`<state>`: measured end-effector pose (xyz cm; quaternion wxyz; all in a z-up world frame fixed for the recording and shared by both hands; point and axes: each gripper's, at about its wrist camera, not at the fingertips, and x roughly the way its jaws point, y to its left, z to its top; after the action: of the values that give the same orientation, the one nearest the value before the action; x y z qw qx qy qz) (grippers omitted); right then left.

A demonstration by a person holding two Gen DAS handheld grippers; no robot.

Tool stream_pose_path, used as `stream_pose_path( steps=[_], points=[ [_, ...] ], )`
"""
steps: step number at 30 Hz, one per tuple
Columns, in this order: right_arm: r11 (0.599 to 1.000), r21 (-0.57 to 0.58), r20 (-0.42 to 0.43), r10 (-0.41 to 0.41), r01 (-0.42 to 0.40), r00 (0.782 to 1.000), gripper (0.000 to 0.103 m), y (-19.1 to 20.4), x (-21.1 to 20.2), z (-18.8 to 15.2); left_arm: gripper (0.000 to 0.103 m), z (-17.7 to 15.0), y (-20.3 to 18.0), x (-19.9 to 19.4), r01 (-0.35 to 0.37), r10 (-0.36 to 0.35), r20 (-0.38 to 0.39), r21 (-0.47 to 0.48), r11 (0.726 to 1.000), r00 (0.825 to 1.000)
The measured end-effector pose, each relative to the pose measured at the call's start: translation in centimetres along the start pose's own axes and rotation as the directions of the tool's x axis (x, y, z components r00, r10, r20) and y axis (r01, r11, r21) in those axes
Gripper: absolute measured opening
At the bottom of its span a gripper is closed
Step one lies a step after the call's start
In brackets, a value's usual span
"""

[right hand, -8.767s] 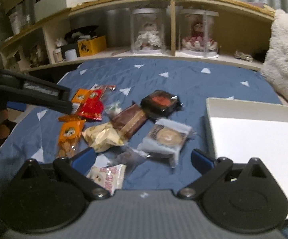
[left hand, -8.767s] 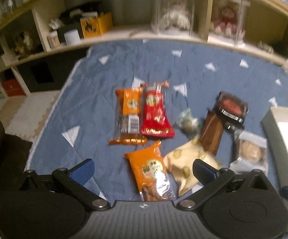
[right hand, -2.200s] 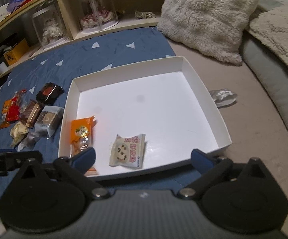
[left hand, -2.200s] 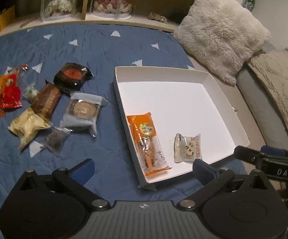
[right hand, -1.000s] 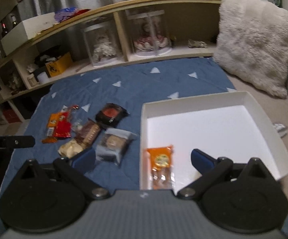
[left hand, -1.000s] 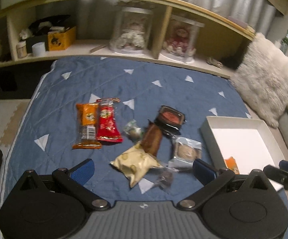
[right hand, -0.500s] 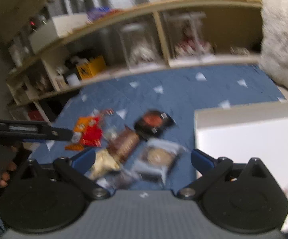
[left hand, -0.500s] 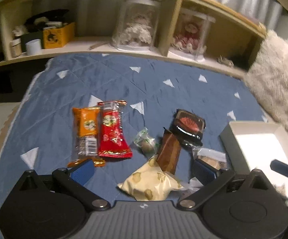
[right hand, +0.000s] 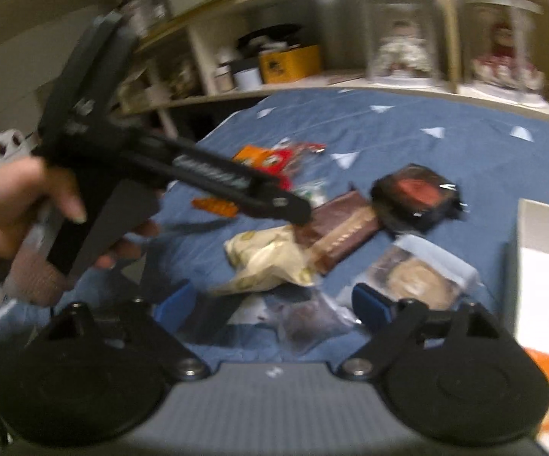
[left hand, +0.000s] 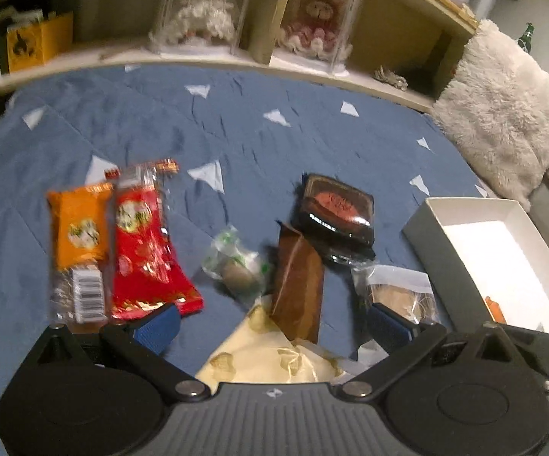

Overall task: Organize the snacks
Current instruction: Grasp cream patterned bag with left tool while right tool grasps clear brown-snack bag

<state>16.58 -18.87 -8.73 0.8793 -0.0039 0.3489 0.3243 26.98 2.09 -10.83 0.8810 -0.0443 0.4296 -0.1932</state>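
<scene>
Snacks lie on the blue quilt [left hand: 236,121]: an orange packet [left hand: 78,235], a red packet [left hand: 141,243], a small clear-green wrapped sweet [left hand: 236,262], a brown bar [left hand: 299,285], a dark round-lidded pack [left hand: 333,214], a cream bag [left hand: 270,357] and a clear cookie bag [left hand: 399,292]. My left gripper [left hand: 274,326] is open and empty just above the cream bag and brown bar. My right gripper [right hand: 270,304] is open and empty over a small dark clear packet [right hand: 308,323], next to the cream bag [right hand: 266,262]. The white box [left hand: 502,262] holds an orange packet at its near edge.
A wooden shelf [left hand: 312,57] with doll cases and a yellow box runs behind the quilt. A furry cushion [left hand: 502,106] sits at the right. In the right wrist view the left gripper and the hand holding it [right hand: 130,174] fill the left side.
Both grippers have dropped lower and closer to the snack pile. The right view has swung left, so the white box is now at its right edge.
</scene>
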Motion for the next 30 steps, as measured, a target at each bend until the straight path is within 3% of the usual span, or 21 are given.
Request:
stream_pose_path(
  steps=[4,7,10,15,17,21,26,30],
  points=[
    [1.000,0.021,-0.046,0.023,-0.022,0.999,0.084,-0.7,1.8,0.0,0.103,-0.3,0.5,1.0,0.003,-0.003,-0.036,-0.003,1.000,0.999],
    [1.000,0.025,-0.088,-0.004,0.006,0.996,0.080,-1.4,2.8,-0.3,0.103,-0.2,0.9,1.1,0.059,-0.060,-0.084,-0.016,0.998,0.995],
    [0.999,0.030,-0.125,0.024,-0.020,0.992,0.078,-1.2,2.7,-0.4,0.103,-0.2,1.3,0.4,0.171,-0.176,-0.141,-0.045,0.984,0.974],
    [0.995,0.061,-0.166,0.085,-0.076,0.982,0.078,-0.4,1.8,-0.4,0.103,-0.4,1.3,-0.7,0.236,-0.243,-0.203,-0.057,0.970,0.948],
    [0.994,0.088,-0.165,0.073,-0.059,0.984,0.078,-0.4,1.6,-0.3,0.103,-0.3,1.1,-0.8,0.225,-0.229,-0.217,-0.042,0.973,0.949],
    [0.989,0.151,-0.156,0.023,0.001,0.988,0.078,-0.9,1.8,-0.3,0.103,0.0,0.7,-0.8,0.147,-0.145,-0.197,-0.006,0.989,0.970],
    [0.978,0.208,-0.153,0.002,0.031,0.988,0.066,-2.0,3.1,-0.2,0.103,0.2,-0.1,-0.2,0.048,-0.034,-0.196,0.065,0.997,0.980],
    [0.984,0.173,-0.171,-0.014,0.044,0.985,0.056,-2.0,3.7,-0.4,0.097,0.1,-0.7,0.4,0.024,-0.001,-0.213,0.109,0.994,0.977]
  ],
)
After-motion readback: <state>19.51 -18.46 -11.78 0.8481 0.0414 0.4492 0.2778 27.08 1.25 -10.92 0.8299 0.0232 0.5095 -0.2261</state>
